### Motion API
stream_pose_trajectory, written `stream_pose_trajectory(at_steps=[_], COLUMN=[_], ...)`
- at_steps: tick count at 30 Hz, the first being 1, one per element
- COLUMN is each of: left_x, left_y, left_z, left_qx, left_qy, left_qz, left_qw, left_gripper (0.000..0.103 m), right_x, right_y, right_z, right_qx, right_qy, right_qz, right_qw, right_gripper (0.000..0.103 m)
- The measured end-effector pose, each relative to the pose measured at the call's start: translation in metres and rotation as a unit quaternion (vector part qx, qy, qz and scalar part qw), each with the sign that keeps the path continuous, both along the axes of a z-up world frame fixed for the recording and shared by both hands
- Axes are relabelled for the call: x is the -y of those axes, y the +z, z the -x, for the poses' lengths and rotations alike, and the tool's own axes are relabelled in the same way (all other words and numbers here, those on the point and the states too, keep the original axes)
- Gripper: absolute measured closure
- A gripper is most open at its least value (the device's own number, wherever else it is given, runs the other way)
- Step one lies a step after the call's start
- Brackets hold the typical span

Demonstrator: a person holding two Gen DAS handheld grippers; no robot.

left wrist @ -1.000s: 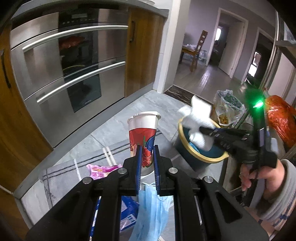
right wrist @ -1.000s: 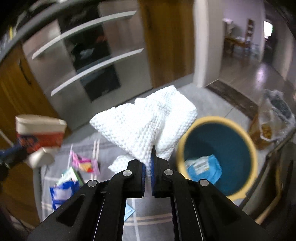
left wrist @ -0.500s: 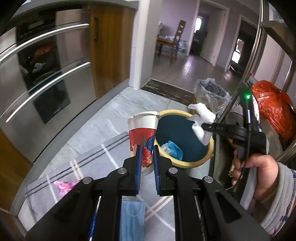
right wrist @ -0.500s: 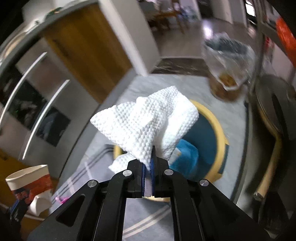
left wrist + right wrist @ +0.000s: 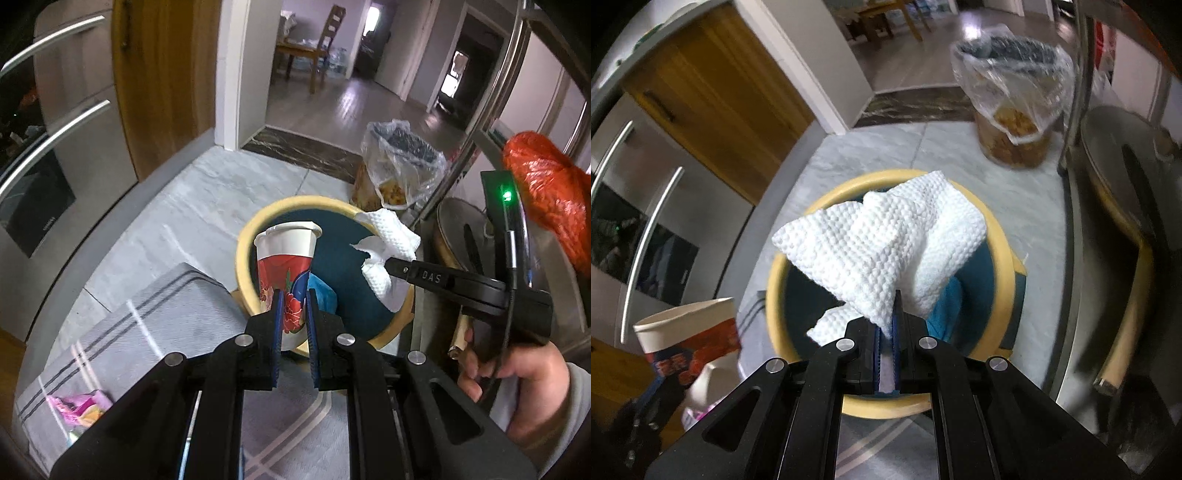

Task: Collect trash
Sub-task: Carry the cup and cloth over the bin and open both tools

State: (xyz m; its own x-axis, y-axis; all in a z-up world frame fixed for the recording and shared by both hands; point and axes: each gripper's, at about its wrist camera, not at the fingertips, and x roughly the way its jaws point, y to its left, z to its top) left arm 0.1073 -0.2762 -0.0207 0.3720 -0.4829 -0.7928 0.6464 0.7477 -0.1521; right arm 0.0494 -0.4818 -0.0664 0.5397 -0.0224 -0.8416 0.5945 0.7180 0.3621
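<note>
My left gripper [image 5: 293, 295] is shut on a red and white paper cup [image 5: 286, 264] and holds it over the near left rim of a round bin [image 5: 255, 225] with a yellow rim and a dark teal inside. My right gripper [image 5: 886, 299] is shut on a white paper towel [image 5: 882, 247] and holds it above the bin [image 5: 1001, 236]. The towel [image 5: 388, 243] and the right gripper [image 5: 388, 263] also show in the left wrist view. A blue wrapper [image 5: 323, 291] lies in the bin. The cup [image 5: 689, 336] shows at the lower left of the right wrist view.
A grey striped mat [image 5: 162, 317] with a pink wrapper [image 5: 79, 406] lies left of the bin. A bucket lined with a clear bag [image 5: 399, 166] stands behind it. A steel oven front [image 5: 48, 147] is at left. A metal rack with an orange bag [image 5: 546, 192] is at right.
Both grippers have moved toward the bin. The cup now hangs over its near rim and the towel is above its opening. The mat's litter has slid out of view.
</note>
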Motion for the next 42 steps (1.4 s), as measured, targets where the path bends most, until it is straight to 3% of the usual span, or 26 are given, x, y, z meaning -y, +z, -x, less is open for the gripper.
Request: stream_pose_trajectory(at_steps=[3,9,24,27,29,36,38,39,42], left_x=[0.013,0.04,0.051,0.048,0.047,0.045,0.042,0.041,0.031], left_y=[-0.014,-0.032,-0.023,-0.022,-0.022,-0.02,-0.02,-0.019,-0.016], left_z=[-0.007,-0.017,-0.037,-0.038,-0.038,-0.034,-0.033,-0.032,-0.03], left_qx=[-0.01,-0.011,0.012,0.012,0.013,0.016,0.018,0.019,0.024], left_qy=[-0.005,-0.027,-0.03,-0.027,-0.025,-0.024,-0.021,-0.019,-0.007], left_qz=[-0.007,-0.028,-0.019,-0.014,-0.013,-0.016,-0.016,-0.016,-0.015], left_qw=[0.9999,0.9992,0.9993,0.9995,0.9995,0.9995,0.9995,0.9995,0.9996], left_gripper=[0.091,0.09,0.089,0.087,0.078,0.073,0.068,0.067,0.051], right_x=[0.0,0.002,0.005,0.004,0.004,0.003,0.002,0.001,0.0], right_y=[-0.009,-0.017,-0.018,-0.018,-0.017,-0.016,-0.014,-0.014,-0.011], right_z=[0.0,-0.008,-0.016,-0.016,-0.016,-0.016,-0.017,-0.017,-0.014], right_qx=[-0.013,-0.021,-0.003,-0.003,-0.002,-0.001,0.0,0.0,0.002], right_qy=[-0.007,0.0,-0.015,-0.015,-0.015,-0.011,-0.009,-0.007,-0.014], right_qz=[-0.021,-0.017,0.002,0.001,0.002,0.003,0.005,0.005,0.008], right_qw=[1.0,1.0,1.0,1.0,1.0,1.0,1.0,1.0,1.0], right_gripper=[0.097,0.097,0.092,0.091,0.091,0.083,0.074,0.061,0.034])
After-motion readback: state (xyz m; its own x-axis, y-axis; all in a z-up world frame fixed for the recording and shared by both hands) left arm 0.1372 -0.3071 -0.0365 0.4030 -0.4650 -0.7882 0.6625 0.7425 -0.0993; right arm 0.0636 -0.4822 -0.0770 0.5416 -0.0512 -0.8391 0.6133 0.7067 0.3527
